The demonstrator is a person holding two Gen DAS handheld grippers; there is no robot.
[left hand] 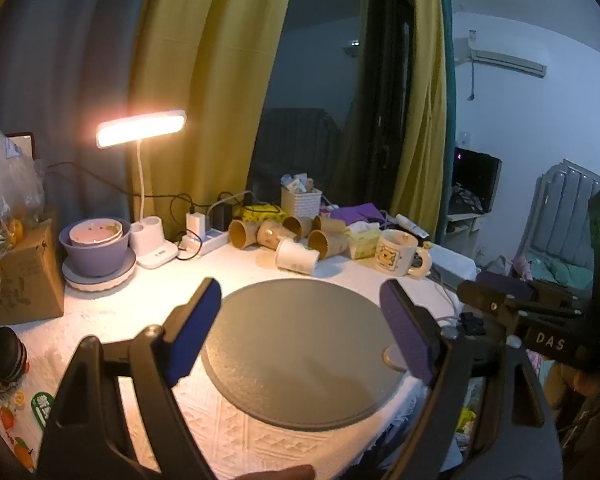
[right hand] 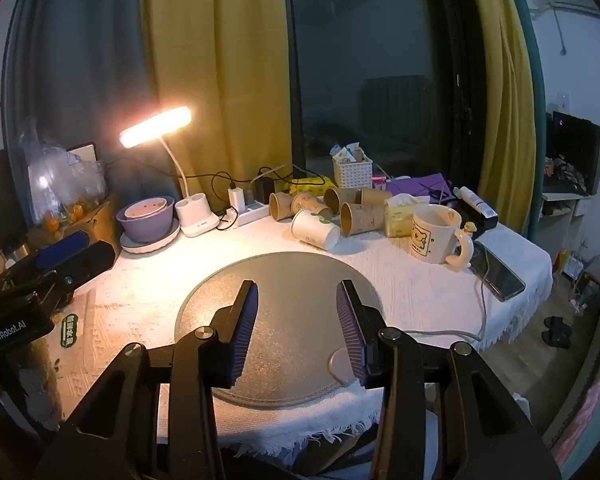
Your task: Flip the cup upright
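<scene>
White paper cup (right hand: 315,229) on side, beyond mat | both hand-held grippers (left hand: 300,336) (right hand: 297,328) apart, empty

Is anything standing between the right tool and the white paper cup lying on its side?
Nothing visible does. The open right tool hangs over the bare grey mat, and the white cup lies just beyond it, in front of the brown cups.

Grey round mat (right hand: 284,280) on white cloth (right hand: 412,292), lamp (right hand: 156,126) lit at back left, purple bowl (right hand: 146,220) on a plate beside it, power strip (right hand: 252,210), white basket (right hand: 352,172), tissue pack (right hand: 400,216), phone (right hand: 500,276) at right edge
</scene>
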